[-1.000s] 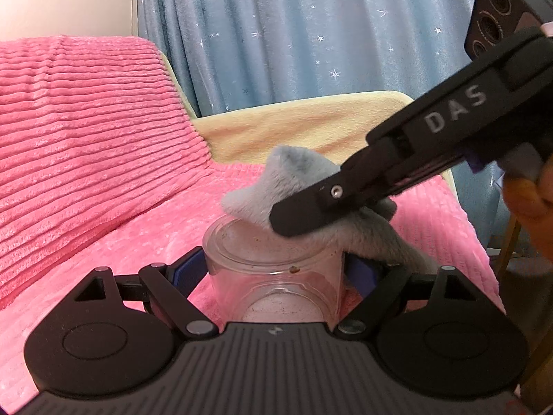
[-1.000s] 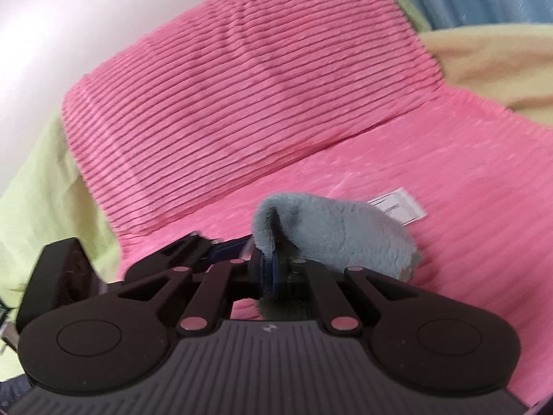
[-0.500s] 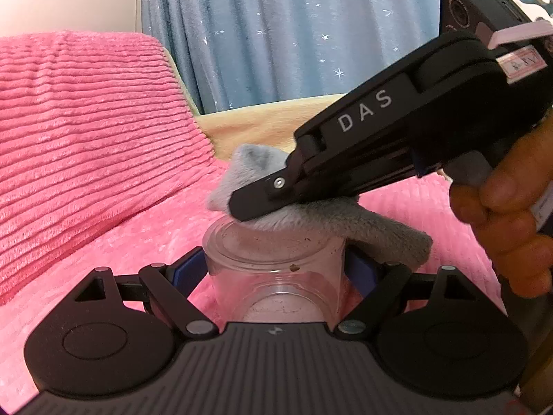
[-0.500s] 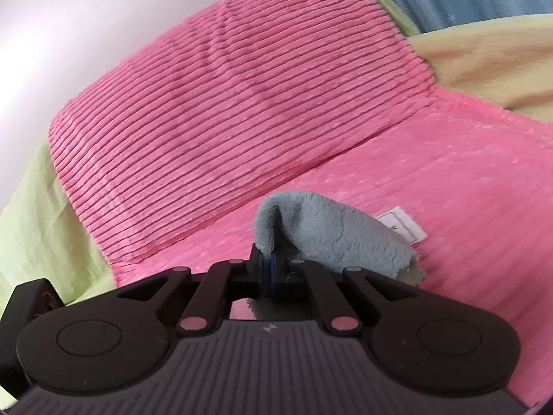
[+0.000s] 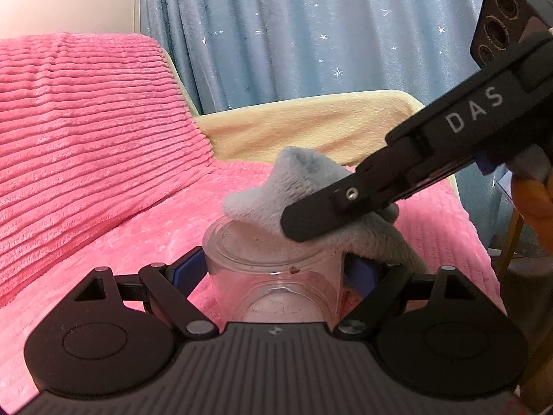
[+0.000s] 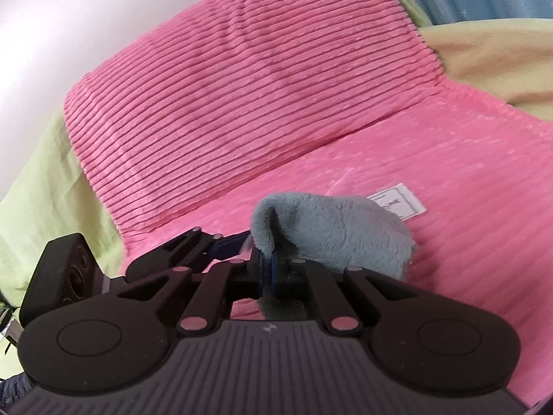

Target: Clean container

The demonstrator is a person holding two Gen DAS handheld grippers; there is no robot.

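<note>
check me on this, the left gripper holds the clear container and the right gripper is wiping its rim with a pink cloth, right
One detail is off: the cloth is grey, not pink; pink is the blanket behind. The left wrist view shows it. The left gripper does hold the clear container, and the right gripper wipes its rim.

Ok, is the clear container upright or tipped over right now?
Upright: the clear container stands mouth-up between the left gripper's pads, the grey cloth draped over its rim.

Cloth (image 5: 311, 190) on container (image 5: 273, 269) rim, blanket (image 5: 138, 235) beneath, curtain (image 5: 311, 34) behind.
</note>
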